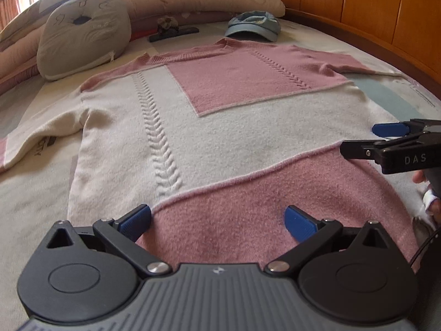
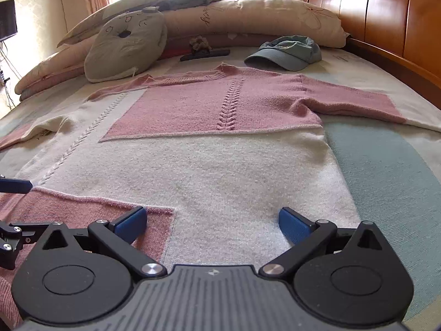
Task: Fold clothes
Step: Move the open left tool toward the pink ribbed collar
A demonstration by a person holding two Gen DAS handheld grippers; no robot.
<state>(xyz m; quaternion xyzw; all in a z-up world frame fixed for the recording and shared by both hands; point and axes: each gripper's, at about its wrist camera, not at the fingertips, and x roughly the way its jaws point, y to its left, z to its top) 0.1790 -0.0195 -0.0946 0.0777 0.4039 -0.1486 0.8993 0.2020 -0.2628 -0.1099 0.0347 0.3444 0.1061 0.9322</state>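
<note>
A pink and cream knit sweater (image 1: 220,127) lies flat on the bed, front up, collar far, sleeves spread to both sides; it also shows in the right wrist view (image 2: 220,165). My left gripper (image 1: 217,220) is open and empty, just above the pink hem panel at the near left. My right gripper (image 2: 212,222) is open and empty above the cream hem area at the near right. It enters the left wrist view (image 1: 366,140) from the right edge. One blue pad of the left gripper (image 2: 15,185) shows at the left edge of the right wrist view.
A blue cap (image 1: 252,26) lies just past the collar. A grey cat cushion (image 1: 82,41), long pillows (image 2: 248,19) and a dark clip-like object (image 1: 173,33) line the far side. A wooden headboard (image 1: 372,8) runs along the right. The bedspread (image 2: 386,171) shows at right.
</note>
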